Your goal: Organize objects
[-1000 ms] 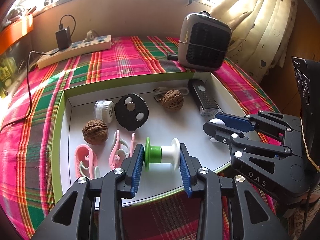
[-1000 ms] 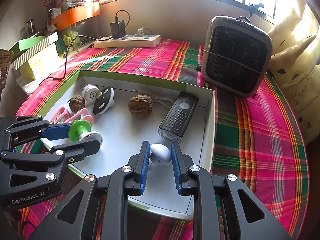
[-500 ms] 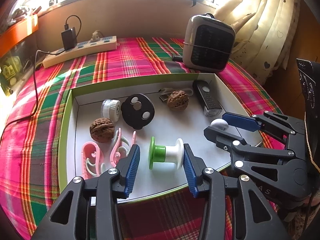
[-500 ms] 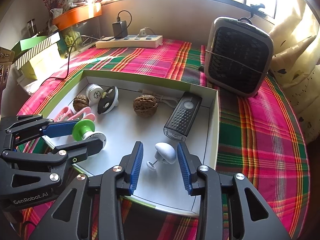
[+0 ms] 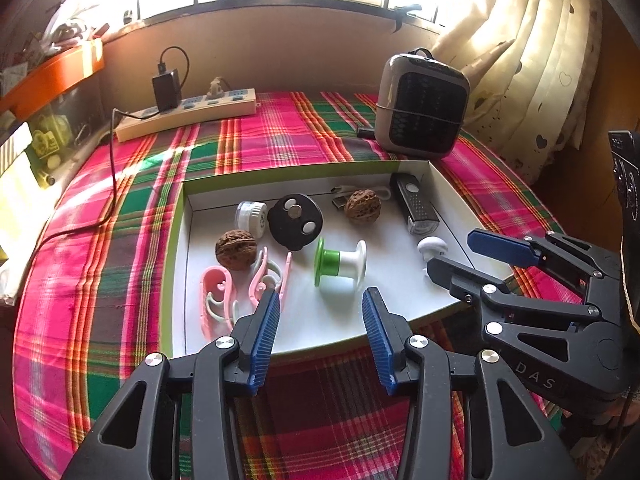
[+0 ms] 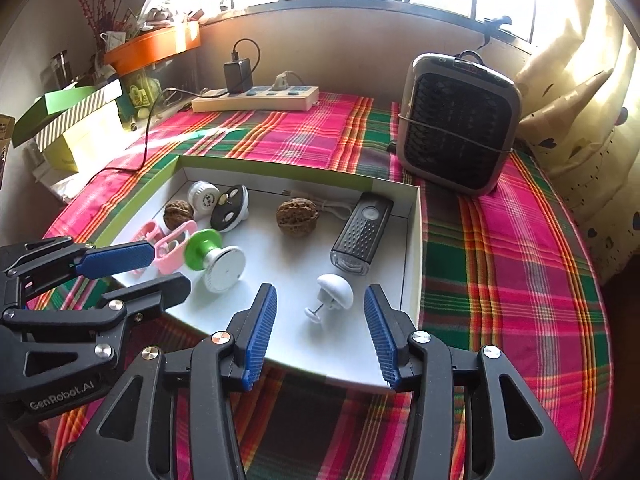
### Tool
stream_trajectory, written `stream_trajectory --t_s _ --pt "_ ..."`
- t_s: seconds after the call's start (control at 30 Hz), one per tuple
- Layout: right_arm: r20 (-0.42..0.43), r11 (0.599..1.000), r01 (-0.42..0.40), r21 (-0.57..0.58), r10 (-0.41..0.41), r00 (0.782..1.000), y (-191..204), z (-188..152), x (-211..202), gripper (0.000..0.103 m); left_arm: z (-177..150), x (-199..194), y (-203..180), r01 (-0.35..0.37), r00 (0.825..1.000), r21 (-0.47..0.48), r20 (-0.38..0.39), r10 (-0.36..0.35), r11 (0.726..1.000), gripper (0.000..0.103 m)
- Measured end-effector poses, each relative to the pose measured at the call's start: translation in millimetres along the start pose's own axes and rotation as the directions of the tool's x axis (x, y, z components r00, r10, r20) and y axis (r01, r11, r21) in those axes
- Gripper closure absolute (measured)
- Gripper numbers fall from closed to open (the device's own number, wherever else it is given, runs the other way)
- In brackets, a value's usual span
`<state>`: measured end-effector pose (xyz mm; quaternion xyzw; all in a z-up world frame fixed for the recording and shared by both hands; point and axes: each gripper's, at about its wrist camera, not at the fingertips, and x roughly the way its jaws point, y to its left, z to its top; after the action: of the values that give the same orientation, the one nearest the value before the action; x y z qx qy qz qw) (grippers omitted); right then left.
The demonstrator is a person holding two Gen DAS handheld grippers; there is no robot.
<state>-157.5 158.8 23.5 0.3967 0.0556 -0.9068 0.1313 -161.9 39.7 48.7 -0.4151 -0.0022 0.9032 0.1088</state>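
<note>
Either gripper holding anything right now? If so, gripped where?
Nothing held. The left gripper is open, with the green-and-white spool lying free in the box. The right gripper has just been opening; the white knob lies loose between its jaws.

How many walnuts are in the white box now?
2. One walnut lies on the box's left side, next to the pink clips. The other walnut lies near the back wall, left of the black flashlight. None seems hidden.

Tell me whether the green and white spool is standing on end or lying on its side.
Lying on its side: the spool rests on the box floor on both flange rims, its axis level, free of both grippers.
</note>
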Motion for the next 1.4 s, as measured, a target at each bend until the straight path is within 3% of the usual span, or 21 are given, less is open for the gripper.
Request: stream_trajectory --t_s 0.33,0.57,1.2,1.3,1.4 --pt "0.041 1.000 -0.017 0.007 0.017 0.999 16.3 -11.4 -26.6 0.056 -17.0 -31.0 3.3 -0.099 0.994 -0.014 0.055 0.099 0.995 0.061" --pt "0.057 1.000 -0.027 0.010 0.026 0.998 26.8 -23.8 -41.5 0.056 -34.3 -43.9 7.5 -0.117 0.991 -0.036 0.053 0.119 0.992 0.061" --pt "-0.031 0.999 -0.018 0.033 0.019 0.999 34.8 -64.2 -34.2 0.055 -75.3 -34.8 12.3 -0.168 0.986 -0.062 -0.023 0.167 0.984 0.061" --pt "-0.040 0.999 -0.017 0.040 0.019 0.999 33.7 -67.9 -33.2 0.047 -77.6 -33.0 12.6 -0.177 0.984 -0.064 -0.026 0.176 0.982 0.061" --pt "-0.044 0.999 -0.014 0.042 0.015 0.999 32.7 -69.5 -33.0 0.047 -78.3 -31.3 13.7 -0.184 0.983 -0.066 -0.030 0.183 0.981 0.061"
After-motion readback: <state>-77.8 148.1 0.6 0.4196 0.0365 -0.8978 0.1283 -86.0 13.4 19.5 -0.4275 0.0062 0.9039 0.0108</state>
